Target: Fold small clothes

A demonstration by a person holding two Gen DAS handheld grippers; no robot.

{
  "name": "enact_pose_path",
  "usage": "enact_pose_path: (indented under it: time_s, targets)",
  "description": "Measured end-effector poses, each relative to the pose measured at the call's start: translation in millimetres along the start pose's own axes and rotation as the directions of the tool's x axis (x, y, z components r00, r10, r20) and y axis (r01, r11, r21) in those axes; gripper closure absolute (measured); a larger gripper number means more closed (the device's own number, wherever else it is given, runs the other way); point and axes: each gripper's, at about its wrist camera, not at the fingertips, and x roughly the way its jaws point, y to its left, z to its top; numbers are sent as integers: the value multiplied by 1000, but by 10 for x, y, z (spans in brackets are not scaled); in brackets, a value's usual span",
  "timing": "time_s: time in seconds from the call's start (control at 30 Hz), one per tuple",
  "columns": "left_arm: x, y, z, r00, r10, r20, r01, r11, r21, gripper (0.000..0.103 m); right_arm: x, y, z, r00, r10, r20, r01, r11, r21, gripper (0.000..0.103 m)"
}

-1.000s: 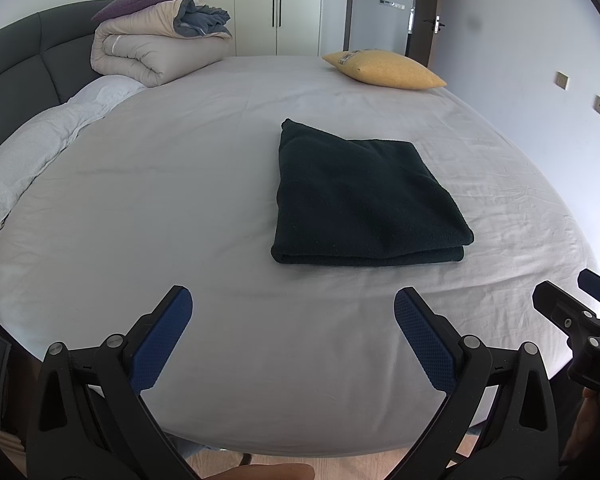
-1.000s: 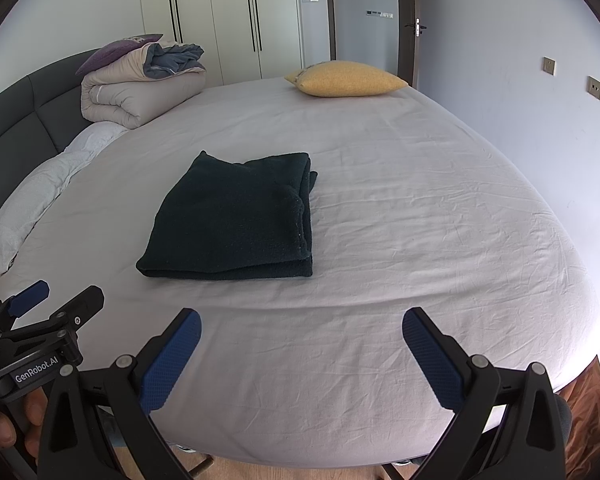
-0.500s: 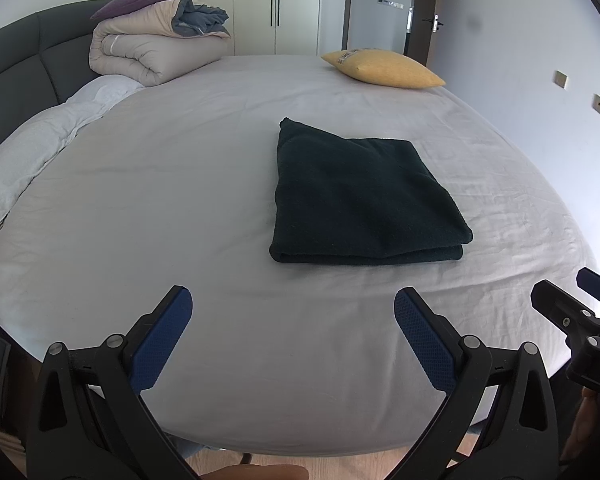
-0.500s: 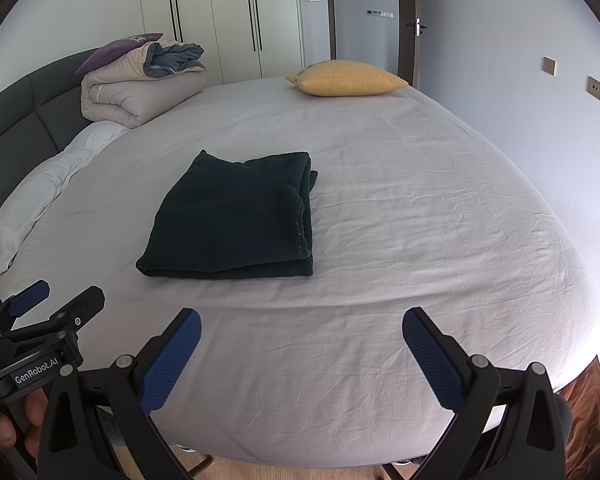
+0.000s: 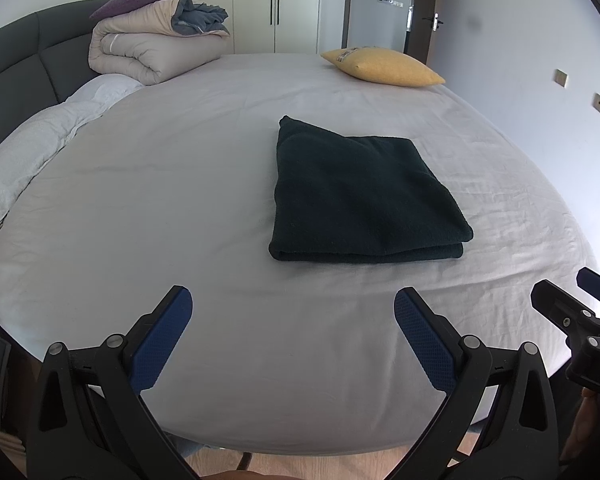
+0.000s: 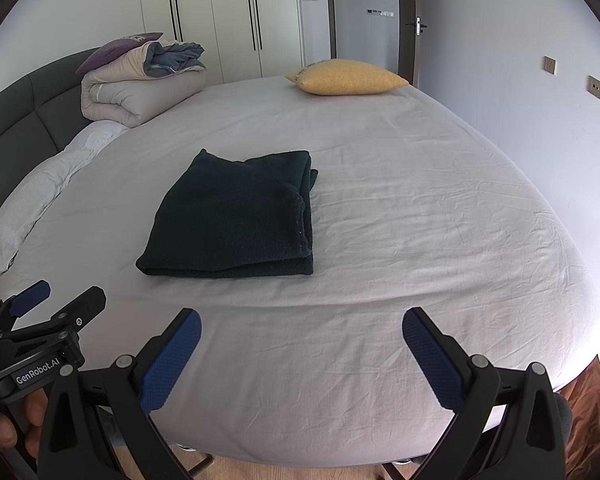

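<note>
A dark green cloth (image 5: 360,196) lies folded into a neat rectangle on the white bed sheet (image 5: 180,184); it also shows in the right wrist view (image 6: 236,220). My left gripper (image 5: 292,300) is open and empty, held above the near edge of the bed, well short of the cloth. My right gripper (image 6: 300,320) is open and empty, also at the near edge, to the right of the cloth. Each gripper shows at the edge of the other's view: the right one (image 5: 572,312), the left one (image 6: 56,304).
A rolled beige duvet (image 5: 152,52) with a purple pillow sits at the far left by the dark headboard (image 5: 16,64). A white pillow (image 5: 40,148) lies along the left. A yellow cushion (image 5: 384,66) lies at the far edge. Wardrobes and a door stand behind.
</note>
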Motion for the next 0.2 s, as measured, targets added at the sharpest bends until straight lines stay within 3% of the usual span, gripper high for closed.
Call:
enact_pose_path:
  time_s: [0.2]
  targets:
    - [-10,-7,2,1000,6,10,-6,1000,8,0,11,14,-47,1000,2,-4,-2,1000,3,0]
